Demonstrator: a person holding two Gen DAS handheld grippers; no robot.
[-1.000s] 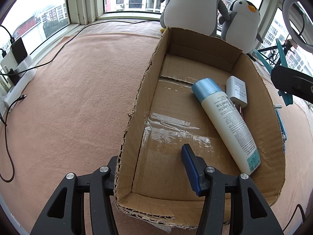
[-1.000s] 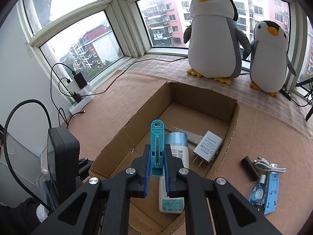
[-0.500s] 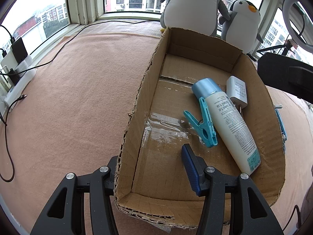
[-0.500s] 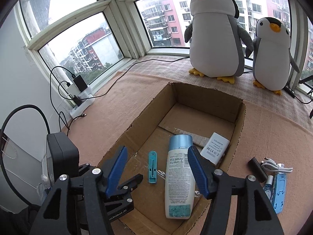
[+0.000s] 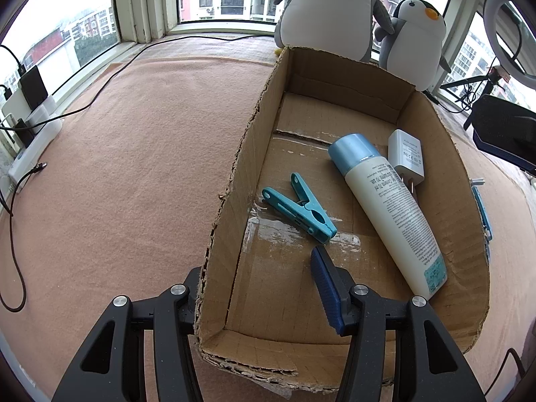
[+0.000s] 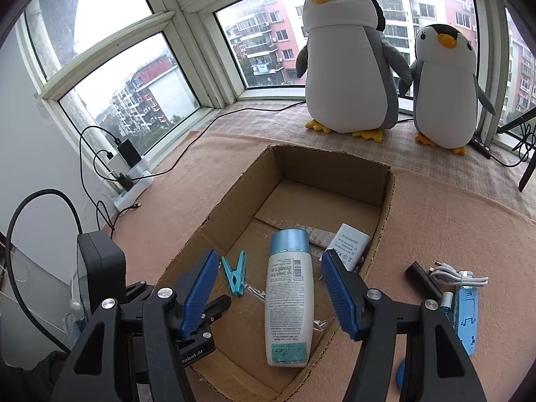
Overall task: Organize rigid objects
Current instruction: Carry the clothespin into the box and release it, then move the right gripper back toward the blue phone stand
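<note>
Left-wrist and right-wrist views of a cardboard box (image 5: pixel 445 140) lying on a pinkish felt surface (image 5: pixel 134 167) beside a bay window. The left gripper (image 5: pixel 258 284) is straddling the box's near-left wall: one finger is sitting outside the wall and the blue-padded finger inside, so the jaws are standing apart around the cardboard, and whether the pads are touching it cannot be told. The right gripper (image 6: pixel 268 288) is hanging above the box with its blue pads (image 6: pixel 338 293) spread wide and nothing between them.

Inside the box, three items are lying on the floor. A teal clothespin (image 5: pixel 299 208) is resting toward the left wall, at about 12 o'clock from the left gripper's inner pad, its handles splayed toward 10 o'clock. A white bottle (image 5: pixel 390 211) with a blue cap is lying on its side at 3 o'clock from the clothespin and apart from it, cap pointing toward the far wall. A white power adapter (image 5: pixel 406 158) is lying just beside the bottle's cap end, at 2 o'clock from it, against the right wall.

Outside the box, at 3 o'clock in the right-wrist view, a black stick-shaped item (image 6: pixel 422 280), a coiled white cable (image 6: pixel 459 276) and a blue flat object (image 6: pixel 466 320) are lying close together on the felt. Two plush penguins (image 6: pixel 348 67) are standing at 12 o'clock by the window.
</note>
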